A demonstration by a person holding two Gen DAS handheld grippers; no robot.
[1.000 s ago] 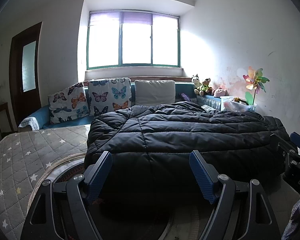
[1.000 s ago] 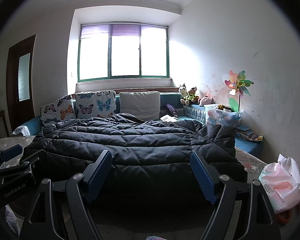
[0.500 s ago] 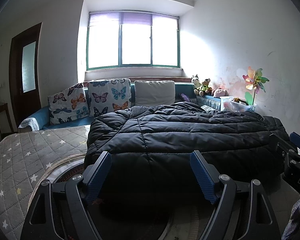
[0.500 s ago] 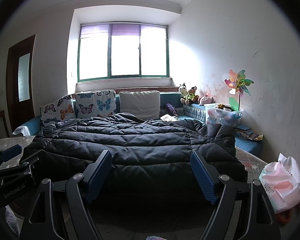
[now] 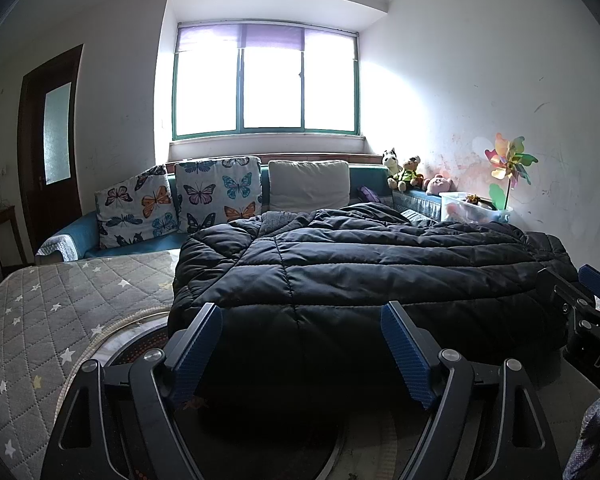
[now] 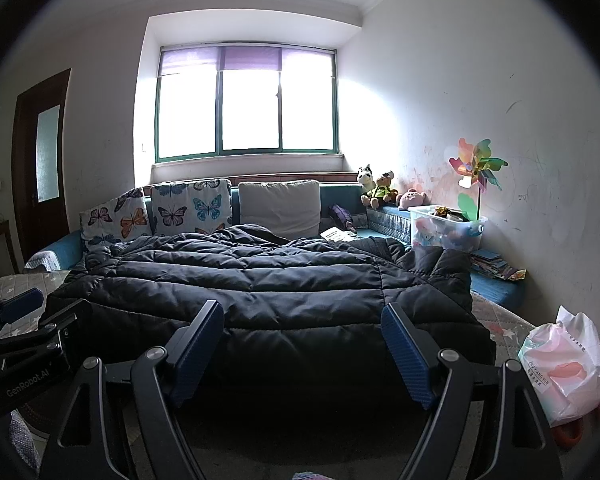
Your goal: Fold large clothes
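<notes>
A large black quilted down coat (image 5: 360, 276) lies spread flat on a padded surface, and it also fills the middle of the right wrist view (image 6: 268, 292). My left gripper (image 5: 302, 328) is open and empty, its blue pads just short of the coat's near hem toward its left side. My right gripper (image 6: 302, 328) is open and empty at the near hem toward the right side. Each gripper shows at the edge of the other's view.
A grey star-patterned mat (image 5: 48, 320) lies left of the coat. Butterfly cushions (image 5: 216, 196) and a white cushion (image 5: 308, 184) line the blue sofa behind. A plastic toy box (image 6: 446, 226) and pinwheel (image 6: 478, 168) stand at right. A pink-white plastic bag (image 6: 568, 364) sits at near right.
</notes>
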